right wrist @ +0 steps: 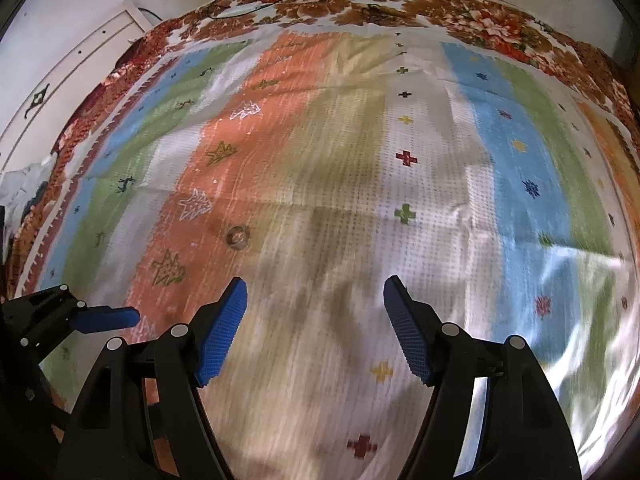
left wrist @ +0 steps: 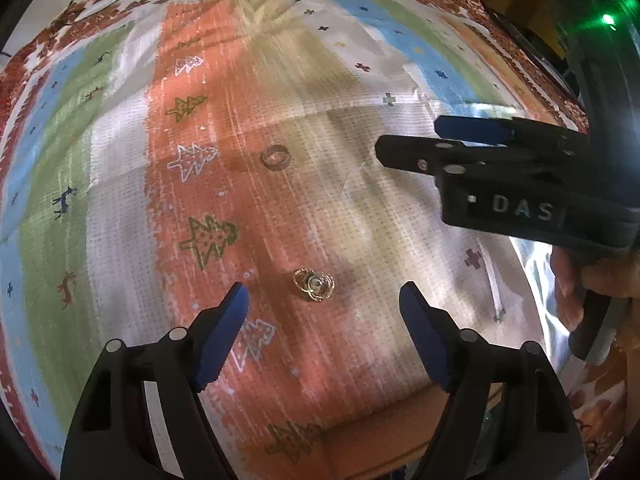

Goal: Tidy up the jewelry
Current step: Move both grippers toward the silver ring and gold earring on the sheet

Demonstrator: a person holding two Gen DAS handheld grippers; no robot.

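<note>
Left gripper (left wrist: 324,300) spread wide, empty | gold ring (left wrist: 314,285) on striped cloth (left wrist: 360,220) between its tips | silver ring (left wrist: 275,157) farther off, blurred | right gripper (right wrist: 315,296) wide, empty

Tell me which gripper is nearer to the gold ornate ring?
Left. The left gripper is open, its fingers on either side of the gold ornate ring. The right gripper, also open, is farther off to the right.

I see a glossy striped plastic mat (right wrist: 440,184) with tree and cross motifs, spread over a red-brown floral cloth (right wrist: 360,4), white wall (right wrist: 80,8) behind.
</note>
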